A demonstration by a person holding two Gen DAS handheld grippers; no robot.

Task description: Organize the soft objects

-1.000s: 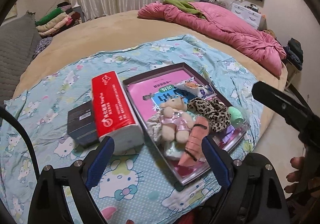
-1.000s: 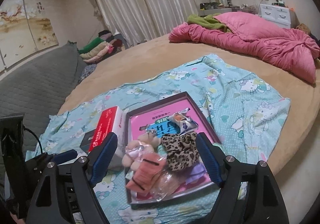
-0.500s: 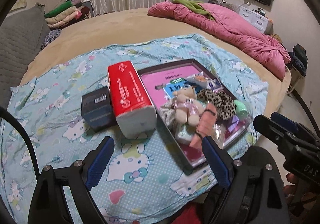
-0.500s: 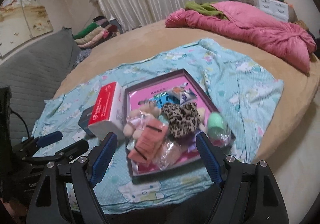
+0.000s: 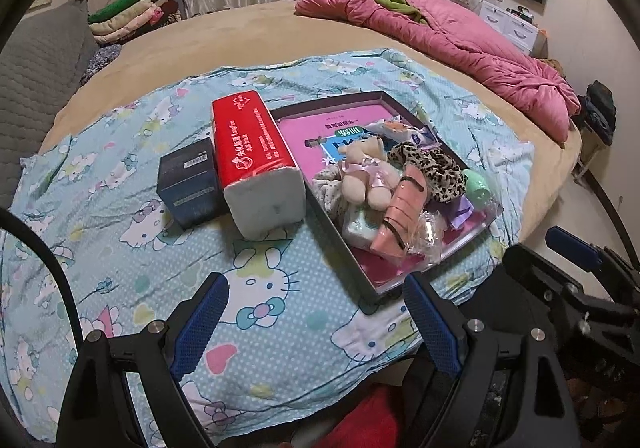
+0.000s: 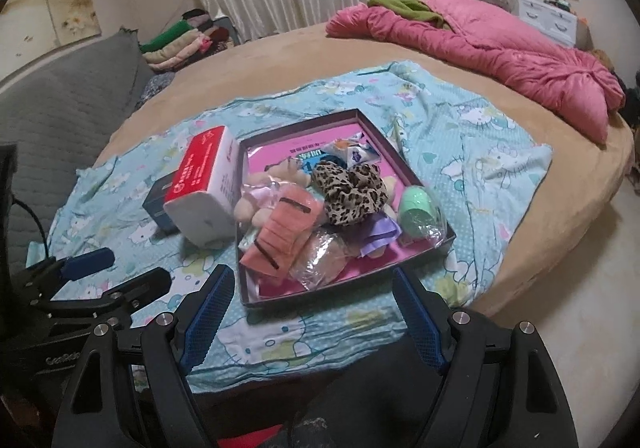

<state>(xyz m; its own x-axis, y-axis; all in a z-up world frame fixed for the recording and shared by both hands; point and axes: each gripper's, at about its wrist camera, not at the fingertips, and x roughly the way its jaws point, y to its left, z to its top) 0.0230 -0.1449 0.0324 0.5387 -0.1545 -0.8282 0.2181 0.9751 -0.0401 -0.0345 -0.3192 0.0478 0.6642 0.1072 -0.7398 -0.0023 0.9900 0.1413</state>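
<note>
On tray (image 5: 344,236): one teddy (image 5: 366,175).

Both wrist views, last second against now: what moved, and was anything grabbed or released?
Only the grippers moved: both came down and nearer the bed, so the tray sits higher in each view. The left gripper and right gripper stay open and empty; nothing was grabbed or released. The teddy bear, leopard scrunchie, red tissue pack and dark box lie as before.
</note>
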